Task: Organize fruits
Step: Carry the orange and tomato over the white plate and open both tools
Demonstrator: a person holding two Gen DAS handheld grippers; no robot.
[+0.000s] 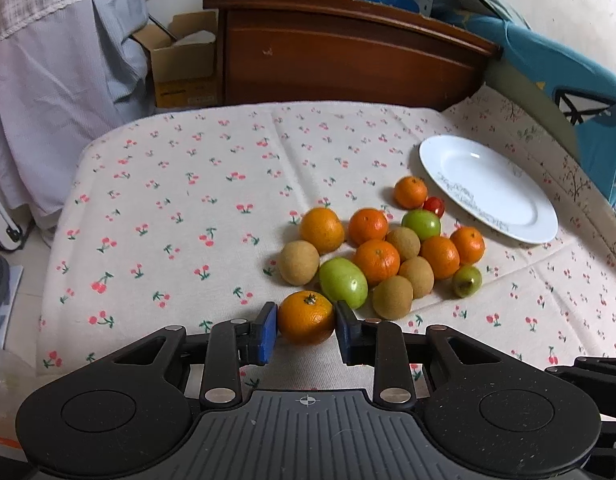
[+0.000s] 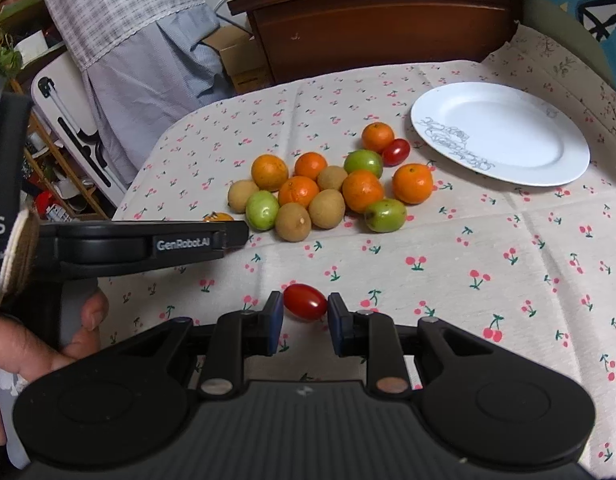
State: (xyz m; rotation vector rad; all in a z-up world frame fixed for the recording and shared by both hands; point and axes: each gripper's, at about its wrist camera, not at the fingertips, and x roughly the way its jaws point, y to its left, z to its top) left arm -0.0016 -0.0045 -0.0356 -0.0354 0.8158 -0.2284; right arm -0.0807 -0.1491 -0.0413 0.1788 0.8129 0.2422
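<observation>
My left gripper is shut on an orange mandarin, its blue pads pressing both sides, at the near edge of a fruit pile of mandarins, brown round fruits and green fruits. My right gripper is shut on a red cherry tomato low over the cherry-print cloth, nearer than the pile. A second cherry tomato lies by the pile's far side. The white plate sits bare at the right, also in the left wrist view.
The left gripper's body and the hand holding it fill the left of the right wrist view. A wooden headboard, a cardboard box and hanging cloth stand beyond the table's far edge. A blue chair is at right.
</observation>
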